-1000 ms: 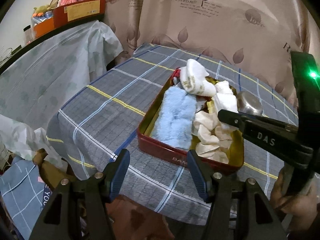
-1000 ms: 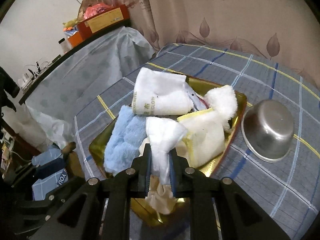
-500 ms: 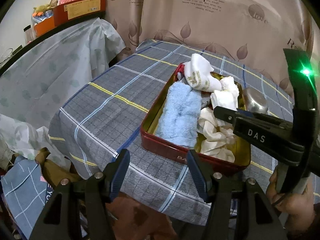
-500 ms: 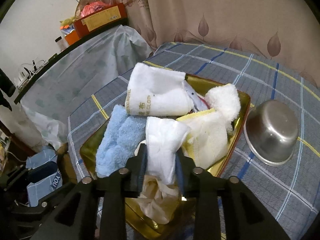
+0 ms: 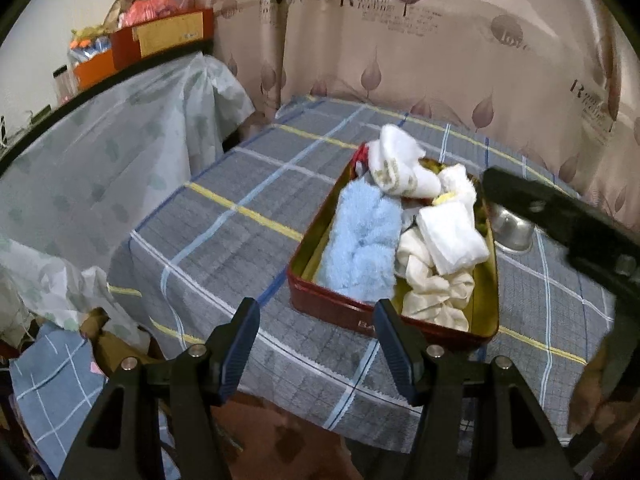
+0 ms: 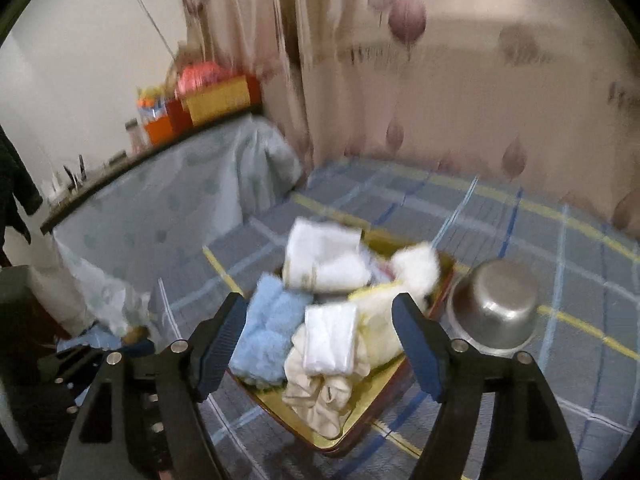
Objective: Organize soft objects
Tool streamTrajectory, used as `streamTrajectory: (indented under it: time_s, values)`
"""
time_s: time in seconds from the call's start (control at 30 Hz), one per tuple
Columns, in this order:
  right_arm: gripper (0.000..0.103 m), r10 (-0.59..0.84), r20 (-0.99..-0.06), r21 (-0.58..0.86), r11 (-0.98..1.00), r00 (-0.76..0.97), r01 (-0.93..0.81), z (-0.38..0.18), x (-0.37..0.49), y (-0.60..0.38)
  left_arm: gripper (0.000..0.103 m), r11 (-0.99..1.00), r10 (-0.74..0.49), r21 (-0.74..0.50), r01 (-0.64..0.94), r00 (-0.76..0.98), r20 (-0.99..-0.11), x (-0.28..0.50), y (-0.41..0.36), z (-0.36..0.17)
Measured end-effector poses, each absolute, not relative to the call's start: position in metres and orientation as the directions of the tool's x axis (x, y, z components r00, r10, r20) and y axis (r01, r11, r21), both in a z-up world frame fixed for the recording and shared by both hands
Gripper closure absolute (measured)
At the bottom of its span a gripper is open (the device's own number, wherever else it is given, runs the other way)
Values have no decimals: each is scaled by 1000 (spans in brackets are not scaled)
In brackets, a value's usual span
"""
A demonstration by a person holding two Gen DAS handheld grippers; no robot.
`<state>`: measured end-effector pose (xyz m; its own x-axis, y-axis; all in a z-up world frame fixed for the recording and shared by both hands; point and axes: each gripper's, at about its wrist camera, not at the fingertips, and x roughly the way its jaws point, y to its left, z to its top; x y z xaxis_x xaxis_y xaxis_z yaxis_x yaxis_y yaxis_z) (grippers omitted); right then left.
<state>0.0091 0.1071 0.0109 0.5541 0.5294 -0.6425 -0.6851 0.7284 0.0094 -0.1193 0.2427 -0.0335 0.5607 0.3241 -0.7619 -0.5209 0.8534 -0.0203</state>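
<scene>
Scanning from the left edge, we find a covered counter (image 5: 120, 128) draped in pale patterned plastic, with orange and red boxes (image 5: 160, 36) on top of it. Next comes the table (image 5: 224, 216) under its grey checked cloth with blue, white and yellow lines. Our left gripper (image 5: 316, 344) hovers off the table's near edge, its jaws spread apart with nothing between them but the cloth below.

Further right sits the red tin tray (image 5: 332, 304) with a gold inside, lying on the cloth. Along its left side lies the fluffy blue towel (image 5: 360, 240). At the far end a white folded cloth with gold lettering (image 5: 396, 168) sits on top of the pile. Beside the blue towel, the small white folded cloth (image 5: 452, 236) rests on a crumpled cream cloth (image 5: 436, 292), which fills the tray's near right corner.

In the right wrist view, our right gripper (image 6: 320, 336) is above the tray's near end with its jaws opening; the small white folded cloth (image 6: 330, 338) lies in the tray in line with the gap, and the pads do not press it. This view is blurred.

Just beside the tray's right wall stands an upturned steel bowl (image 6: 494, 306). Behind everything hangs a beige leaf-print curtain (image 5: 440, 60).
</scene>
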Motion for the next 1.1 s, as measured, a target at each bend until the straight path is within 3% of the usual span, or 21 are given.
streamTrajectory:
  time_s: [0.03,0.1,0.2,0.33,0.47,0.83,1.1]
  values:
    - [28,545,-604,0,730,582,-684,18,1,103,42,856,329,-17,-516,570,-753,-120,241,-31]
    - [4,558,-484,-55,749,674,-660,30,-24,92,42,860,344,-7,-509,591,-729,-123,239,-24]
    - [0,569,-348,-130,758,745,-639,34,-58,81,42,871,373,26,-491,626,-685,-127,235,-14]
    - [0,544,-399,-150,756,738,-638,29,-64,86,42,871,403,59,-489,640,-654,-130,235,-8]
    - [0,502,-443,-114,790,742,-602,22,-61,81,42,878,363,1,-480,664,-654,-133,241,-6]
    - [0,430,-411,-167,831,804,-530,23,-77,69,42,883,406,9,-470,752,-518,-151,223,10]
    - [0,418,-407,-167,840,812,-516,26,-78,66,42,895,358,-35,-444,764,-536,-150,225,7]
